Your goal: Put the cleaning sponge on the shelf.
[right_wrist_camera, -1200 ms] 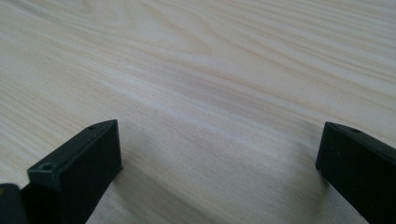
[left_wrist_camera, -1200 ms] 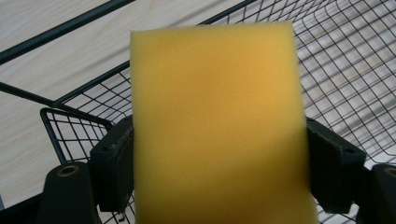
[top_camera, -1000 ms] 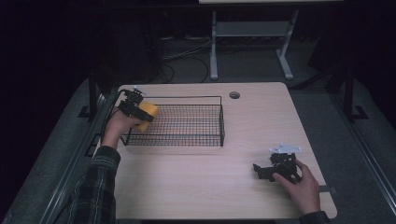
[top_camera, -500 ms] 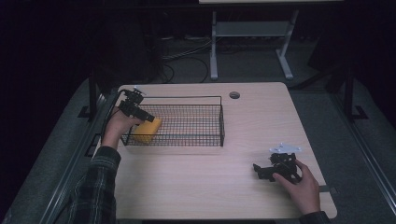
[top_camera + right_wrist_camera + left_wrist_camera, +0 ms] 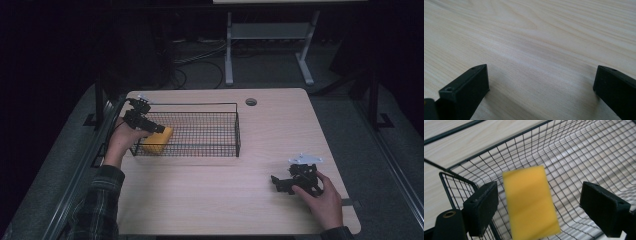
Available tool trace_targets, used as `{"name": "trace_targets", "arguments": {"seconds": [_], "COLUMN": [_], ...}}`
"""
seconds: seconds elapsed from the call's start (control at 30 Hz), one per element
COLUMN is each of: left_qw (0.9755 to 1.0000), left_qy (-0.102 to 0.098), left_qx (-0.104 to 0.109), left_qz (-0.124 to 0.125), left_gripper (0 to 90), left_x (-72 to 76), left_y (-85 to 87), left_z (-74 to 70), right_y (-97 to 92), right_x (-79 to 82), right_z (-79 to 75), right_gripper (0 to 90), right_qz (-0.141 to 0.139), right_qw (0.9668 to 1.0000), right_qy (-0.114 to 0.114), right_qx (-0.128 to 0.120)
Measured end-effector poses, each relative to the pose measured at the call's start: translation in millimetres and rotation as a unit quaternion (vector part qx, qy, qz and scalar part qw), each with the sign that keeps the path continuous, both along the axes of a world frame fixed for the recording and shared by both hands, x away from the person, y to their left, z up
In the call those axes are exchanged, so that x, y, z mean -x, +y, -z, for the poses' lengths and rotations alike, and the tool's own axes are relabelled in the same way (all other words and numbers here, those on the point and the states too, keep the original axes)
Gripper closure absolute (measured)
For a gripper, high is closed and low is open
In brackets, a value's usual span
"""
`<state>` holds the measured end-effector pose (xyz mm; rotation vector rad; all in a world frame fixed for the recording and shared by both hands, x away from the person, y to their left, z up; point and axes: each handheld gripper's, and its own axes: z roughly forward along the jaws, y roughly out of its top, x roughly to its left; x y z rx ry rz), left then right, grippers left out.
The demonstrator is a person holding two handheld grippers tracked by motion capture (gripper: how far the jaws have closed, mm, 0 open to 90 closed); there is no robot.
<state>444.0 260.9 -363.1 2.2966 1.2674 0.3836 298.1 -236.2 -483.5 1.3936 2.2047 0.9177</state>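
Now the left tongs (image 5: pixel 539 205) are standing wide open over the left end of the wire basket (image 5: pixel 235 131), with their two black jaws well apart; their jaws have just been opening, and the yellow sponge (image 5: pixel 530 205) is showing between them but neither pad is touching it; the sponge is looking a little blurred in the left gripper view, so I cannot tell whether it is already resting on the mesh floor. From the high view the left tongs (image 5: pixel 161 129) are pointing into the basket from its left side, and the sponge (image 5: pixel 159 141) is lying inside the basket, in its front left corner, just beside the tips of the tongs; the left hand (image 5: pixel 121 142) is holding the tongs at the left edge of the bench (image 5: pixel 210 200).

The right tongs (image 5: pixel 541 85) are also standing open, holding nothing, with bare light wood between the jaws; in the high view the right tongs (image 5: pixel 276 181) are resting low on the bench near its front right corner, well apart from the basket, and the right hand (image 5: pixel 325 197) is gripping them from behind.
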Motion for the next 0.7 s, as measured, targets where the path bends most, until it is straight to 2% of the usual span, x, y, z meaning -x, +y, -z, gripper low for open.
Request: {"name": "trace_targets", "arguments": {"seconds": [0.4,0.7], "left_qw": [0.9991,0.9973], "left_qy": [-0.038,-0.063], "left_qx": [0.016,0.031], "left_qz": [0.009,0.024], "left_gripper": [15.0,14.9], "left_x": [47.1,84.6], "left_y": [5.8,4.3], "left_z": [-5.4,4.0], "right_y": [0.0,0.0], "right_x": [0.0,0.1], "right_z": [0.0,-0.1], "right_gripper": [0.0,0.0], "right_qz": [0.0,0.0], "right_qw": [1.0,1.0], "right_qy": [0.0,0.0], "right_qx": [0.0,0.0]}}
